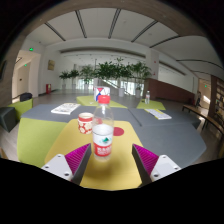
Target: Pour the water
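Note:
A clear plastic water bottle (103, 126) with a red cap and a white, red and green label stands upright on the yellow table (115, 168). Behind it to the left sits a red and white cup (86, 122). My gripper (111, 160) is open, its pink pads (146, 158) wide apart low over the table. The bottle stands just ahead of the fingertips, nearer the left finger, with a gap on either side.
The table has yellow and grey panels. White papers (65, 108) lie far left and more papers (158, 114) far right. A small bottle (147, 98) stands far back right. Green plants (110, 72) line the back of the room. A dark chair (8, 118) stands left.

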The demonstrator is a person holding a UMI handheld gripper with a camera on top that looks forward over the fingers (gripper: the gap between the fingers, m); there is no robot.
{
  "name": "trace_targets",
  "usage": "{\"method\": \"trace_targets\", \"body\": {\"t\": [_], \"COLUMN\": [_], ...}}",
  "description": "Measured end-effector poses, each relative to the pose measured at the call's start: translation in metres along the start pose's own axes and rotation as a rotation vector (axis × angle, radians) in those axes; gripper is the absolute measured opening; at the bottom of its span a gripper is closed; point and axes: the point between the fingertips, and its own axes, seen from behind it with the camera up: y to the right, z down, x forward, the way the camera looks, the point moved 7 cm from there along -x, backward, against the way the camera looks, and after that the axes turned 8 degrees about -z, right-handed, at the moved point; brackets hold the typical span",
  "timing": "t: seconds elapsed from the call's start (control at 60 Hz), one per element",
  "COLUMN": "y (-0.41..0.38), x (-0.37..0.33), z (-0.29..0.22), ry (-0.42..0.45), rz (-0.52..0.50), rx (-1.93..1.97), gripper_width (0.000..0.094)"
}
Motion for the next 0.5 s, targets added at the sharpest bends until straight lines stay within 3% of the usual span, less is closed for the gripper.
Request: {"method": "trace_targets", "body": {"t": [0.167,0.35,0.4,0.5], "y": [-0.015,-0.014,-0.013,-0.012], "x": [0.07,0.124,0.129,0.131], "z": [-0.009,-0.009,-0.008,-0.008], "ry": [0.018,0.049,0.056,0.096], "rz": [0.006,0.008,0.015,0.026], "rx": [-0.012,0.014,0.024,0.049], "gripper_width": [0.0837,0.0717,0.0548,0.0464]}}
